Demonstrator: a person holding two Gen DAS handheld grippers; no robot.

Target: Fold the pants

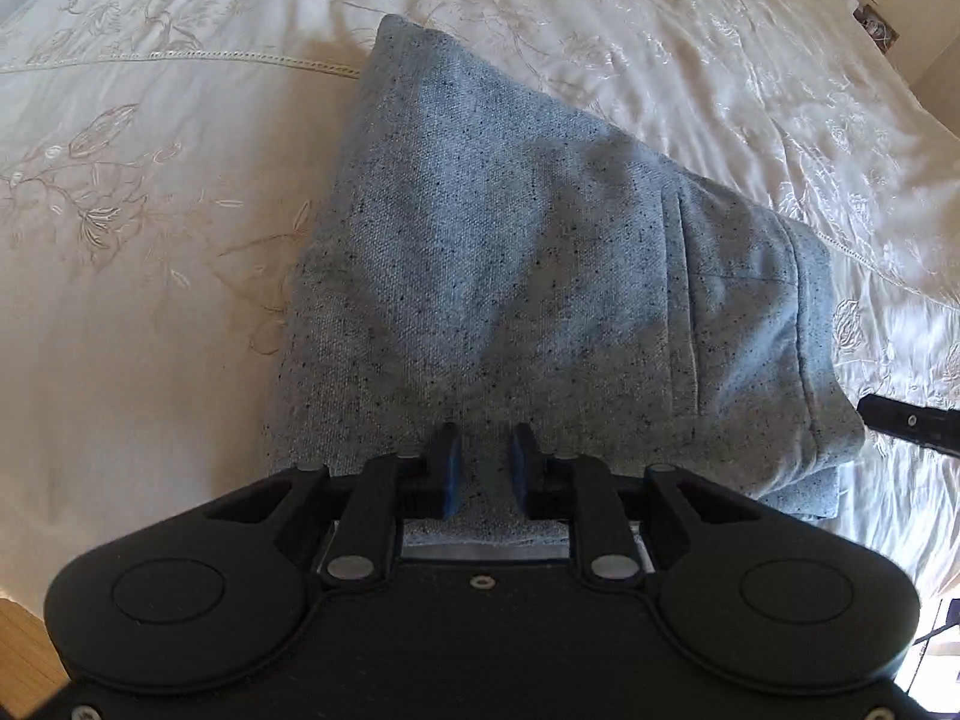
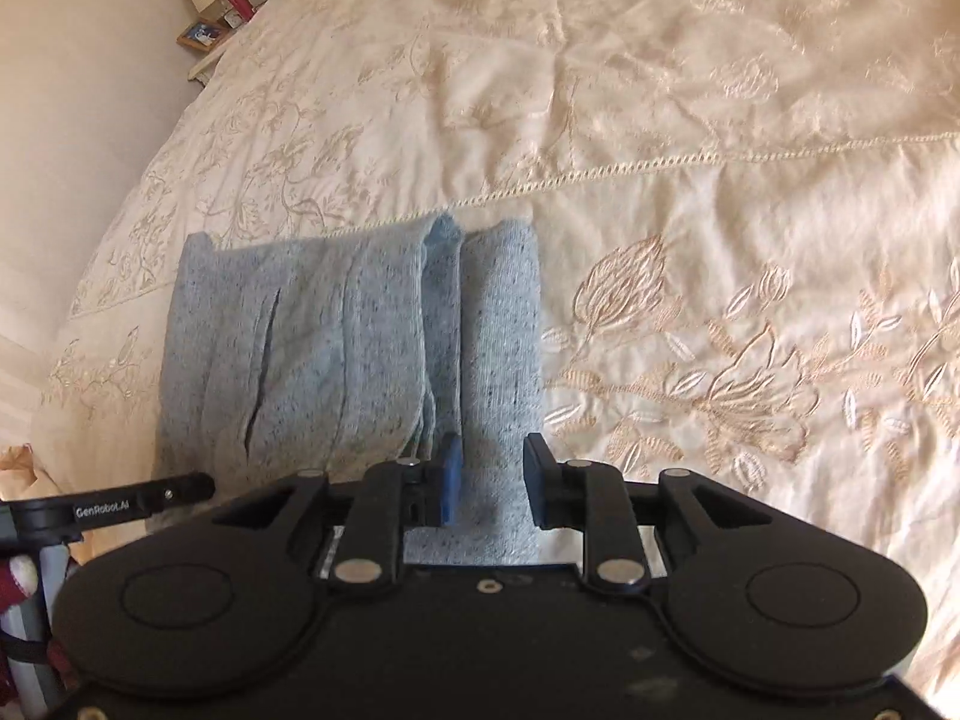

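fingers (image 1: pixel 447 468) spread, both grippers, nothing pinched | pants (image 1: pixel 510 276) folded on bed (image 1: pixel 150 300) | step: releasing | next: tidy near edge

Each camera sits on its hand-held gripper, looking down close at the bed (image 1: pixel 150 276); both see the pants (image 2: pixel 336 348) (from different sides).
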